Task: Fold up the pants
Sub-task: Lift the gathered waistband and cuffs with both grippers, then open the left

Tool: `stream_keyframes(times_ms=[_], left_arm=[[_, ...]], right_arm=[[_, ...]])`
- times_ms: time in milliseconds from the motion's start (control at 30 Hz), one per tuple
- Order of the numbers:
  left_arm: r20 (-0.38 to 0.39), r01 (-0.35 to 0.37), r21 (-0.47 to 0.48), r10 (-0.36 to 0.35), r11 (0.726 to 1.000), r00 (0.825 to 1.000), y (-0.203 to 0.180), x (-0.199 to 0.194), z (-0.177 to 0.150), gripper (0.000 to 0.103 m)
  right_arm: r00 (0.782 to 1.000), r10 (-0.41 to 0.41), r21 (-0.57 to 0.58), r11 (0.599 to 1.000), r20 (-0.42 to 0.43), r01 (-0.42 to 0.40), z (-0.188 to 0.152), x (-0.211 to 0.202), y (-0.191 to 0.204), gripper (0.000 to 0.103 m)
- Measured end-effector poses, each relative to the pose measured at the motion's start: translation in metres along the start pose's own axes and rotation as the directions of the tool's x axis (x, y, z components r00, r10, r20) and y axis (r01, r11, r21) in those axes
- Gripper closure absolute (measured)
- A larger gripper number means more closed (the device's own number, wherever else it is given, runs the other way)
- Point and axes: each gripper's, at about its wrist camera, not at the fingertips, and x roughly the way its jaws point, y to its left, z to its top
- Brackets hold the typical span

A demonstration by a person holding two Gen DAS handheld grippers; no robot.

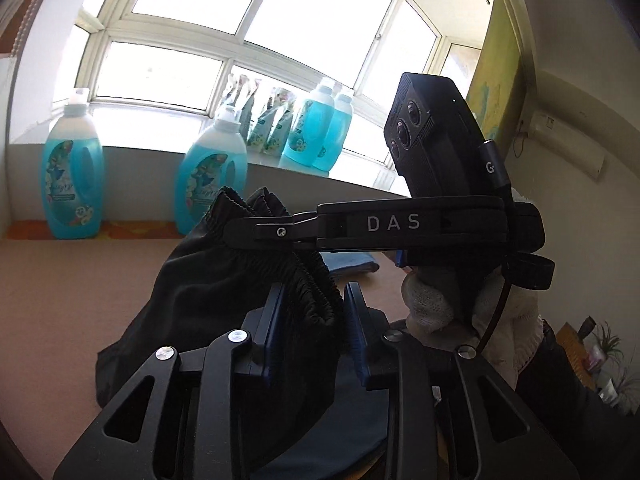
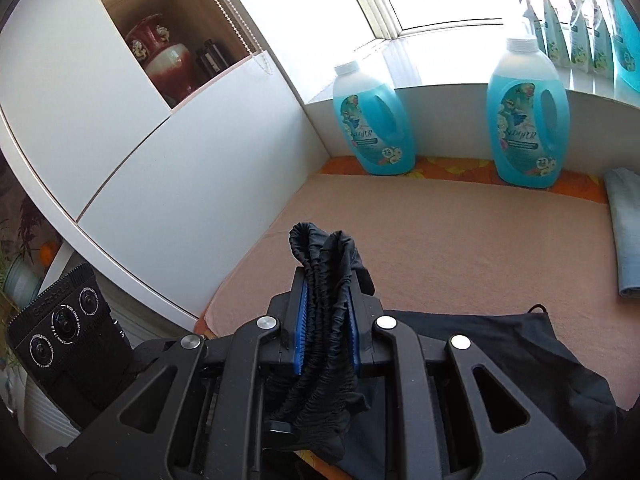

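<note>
The black pants (image 1: 208, 292) are lifted off the peach-covered surface (image 1: 72, 300), gathered at the elastic waistband. My left gripper (image 1: 310, 320) is shut on a bunch of that waistband between its blue pads. My right gripper (image 1: 280, 232) reaches in from the right in the left wrist view and clamps the waistband just beyond. In the right wrist view my right gripper (image 2: 326, 312) is shut on the bunched waistband (image 2: 324, 248), and the pants fabric (image 2: 500, 360) hangs down to the right over the surface (image 2: 460, 240).
Two large blue detergent bottles (image 2: 374, 120) (image 2: 528, 120) stand at the back edge under the window. More bottles and pouches (image 1: 312, 128) sit on the sill. A folded light-blue cloth (image 2: 628, 240) lies at the right. A white cabinet (image 2: 140, 160) bounds the left.
</note>
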Motion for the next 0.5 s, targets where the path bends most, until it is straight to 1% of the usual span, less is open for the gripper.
stream_keyframes(times_ms=[33,67,100,133,233,300,333,400,500], left_arm=[[-0.006,0.007,0.015,-0.007,1.000,1.000,-0.008,0.003,-0.001,0.075],[-0.009,0.014,0.023,-0.014,1.000,1.000,-0.011,0.006,-0.003,0.072],[-0.014,0.015,0.025,-0.015,1.000,1.000,-0.014,0.008,-0.005,0.068],[-0.017,0.010,0.025,-0.010,1.000,1.000,-0.016,0.009,-0.007,0.062],[-0.048,-0.029,0.028,0.031,0.999,0.998,-0.007,0.016,-0.014,0.062],[-0.082,-0.061,0.022,0.063,0.998,0.995,0.008,0.029,-0.019,0.062],[-0.103,-0.076,0.014,0.077,0.997,0.992,0.012,0.028,-0.026,0.062],[-0.148,-0.103,-0.005,0.101,0.995,0.984,0.025,0.034,-0.038,0.062],[-0.222,-0.130,-0.033,0.119,0.991,0.968,0.041,0.044,-0.059,0.062]], right_arm=[[1.000,-0.018,0.028,0.999,0.007,0.017,-0.006,-0.009,-0.017,0.086],[0.999,-0.031,0.059,0.998,0.012,0.031,-0.012,-0.017,-0.035,0.086],[0.999,-0.043,0.086,0.995,0.016,0.042,-0.019,-0.026,-0.052,0.086],[0.998,-0.059,0.110,0.992,0.017,0.057,-0.027,-0.035,-0.068,0.086],[0.994,-0.109,0.181,0.978,0.013,0.105,-0.054,-0.060,-0.116,0.086],[0.989,-0.149,0.230,0.963,0.012,0.142,-0.072,-0.074,-0.148,0.086],[0.986,-0.166,0.257,0.953,0.013,0.157,-0.081,-0.082,-0.164,0.086],[0.983,-0.183,0.328,0.929,0.012,0.169,-0.102,-0.099,-0.198,0.086],[0.978,-0.206,0.416,0.890,-0.002,0.188,-0.134,-0.117,-0.243,0.086]])
